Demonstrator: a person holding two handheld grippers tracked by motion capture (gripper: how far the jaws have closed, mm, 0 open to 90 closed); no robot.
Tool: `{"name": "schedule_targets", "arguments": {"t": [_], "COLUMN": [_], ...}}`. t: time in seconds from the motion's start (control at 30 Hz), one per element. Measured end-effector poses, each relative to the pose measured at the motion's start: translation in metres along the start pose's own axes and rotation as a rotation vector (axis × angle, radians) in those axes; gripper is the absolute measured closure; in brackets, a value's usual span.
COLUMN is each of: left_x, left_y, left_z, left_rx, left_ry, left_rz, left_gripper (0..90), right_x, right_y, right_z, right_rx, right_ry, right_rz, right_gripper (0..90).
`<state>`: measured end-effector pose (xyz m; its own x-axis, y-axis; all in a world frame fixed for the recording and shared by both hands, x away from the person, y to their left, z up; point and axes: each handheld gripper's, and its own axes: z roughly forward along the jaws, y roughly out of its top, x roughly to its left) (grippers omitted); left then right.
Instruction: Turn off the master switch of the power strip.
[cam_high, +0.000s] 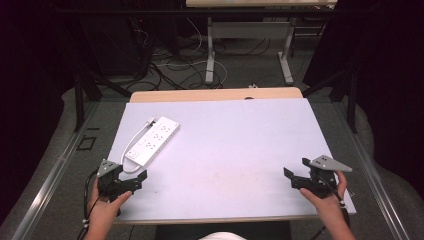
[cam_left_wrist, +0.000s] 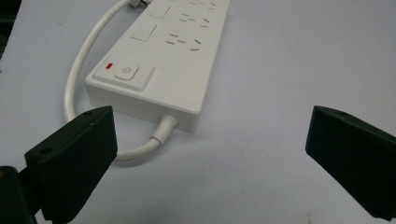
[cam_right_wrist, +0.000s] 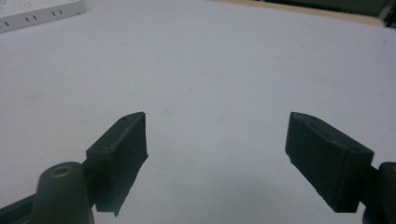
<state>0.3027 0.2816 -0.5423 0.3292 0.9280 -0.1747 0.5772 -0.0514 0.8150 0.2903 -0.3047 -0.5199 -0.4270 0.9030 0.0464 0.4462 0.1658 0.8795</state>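
- Nearest the high camera, two forearms come in from the bottom edge, each hand holding a gripper over the near edge of a white table top (cam_high: 235, 150).
- From that view, the left gripper (cam_high: 139, 179) sits at the near left corner, its jaws spread wide with nothing between them, pointing toward the middle of the table.
- Just beyond it lies a white power strip (cam_high: 154, 140), flat on the table and slanted, with its near end close to the left gripper but apart from it; a white cord (cam_high: 131, 145) loops along its left side.
- Well apart, at the near right corner, the right gripper (cam_high: 296, 173) points leftward, jaws also wide and empty.

- Looking along the left gripper (cam_left_wrist: 210, 140) in its own view, the two black jaws stand far apart at the bottom corners, gripping nothing.
- Straight ahead is the end of the power strip (cam_left_wrist: 163, 60), with its switch (cam_left_wrist: 125, 72) and a small red light beside it; the cord (cam_left_wrist: 79, 79) leaves that end and curls past the left-hand jaw.

- From the right gripper (cam_right_wrist: 217, 140) view, the jaws are wide open over bare table top (cam_right_wrist: 210, 70).
- Off in the upper left corner, a piece of the power strip (cam_right_wrist: 37, 16) shows, far from these jaws.
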Motion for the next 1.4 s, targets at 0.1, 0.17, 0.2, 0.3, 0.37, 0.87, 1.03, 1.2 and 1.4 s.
{"name": "schedule_targets", "arguments": {"t": [0.1, 0.17, 0.2, 0.3, 0.37, 0.87, 1.03, 1.2, 1.4], "left_x": [-0.001, -0.003, -0.004, -0.004, -0.005, -0.006, -0.005, -0.004, 0.0], "left_y": [0.0, 0.0, 0.0, 0.001, 0.003, 0.03, 0.041, 0.051, 0.061], "left_z": [0.001, 0.002, 0.003, 0.004, 0.004, -0.007, -0.009, -0.012, -0.016], "left_rx": [0.006, 0.01, 0.0, 0.005, 0.006, -0.037, -0.045, -0.052, -0.056], "left_ry": [-0.003, -0.008, -0.011, -0.015, -0.013, 0.038, 0.048, 0.051, 0.062], "left_rz": [0.012, 0.026, 0.027, 0.035, 0.036, 0.073, 0.082, 0.073, 0.069], "left_gripper": [2.1, 1.9, 1.5, 0.4, 0.3, 5.7, 8.6, 13.0, 16.2], "right_x": [0.003, 0.002, 0.001, 0.002, 0.002, 0.001, 0.001, 0.003, 0.004], "right_y": [-0.009, -0.016, -0.018, -0.023, -0.025, -0.03, -0.031, -0.031, -0.032], "right_z": [0.006, 0.01, 0.011, 0.012, 0.011, 0.016, 0.017, 0.018, 0.018], "right_rx": [0.011, 0.015, 0.022, 0.019, 0.019, 0.031, 0.035, 0.041, 0.046], "right_ry": [0.0, -0.027, -0.024, -0.044, -0.039, -0.024, -0.006, -0.002, 0.0], "right_rz": [0.015, 0.016, 0.011, 0.0, -0.02, -0.013, -0.007, 0.006, 0.002], "right_gripper": [19.9, 19.8, 19.7, 19.7, 19.8, 20.0, 19.9, 19.9, 19.9]}}
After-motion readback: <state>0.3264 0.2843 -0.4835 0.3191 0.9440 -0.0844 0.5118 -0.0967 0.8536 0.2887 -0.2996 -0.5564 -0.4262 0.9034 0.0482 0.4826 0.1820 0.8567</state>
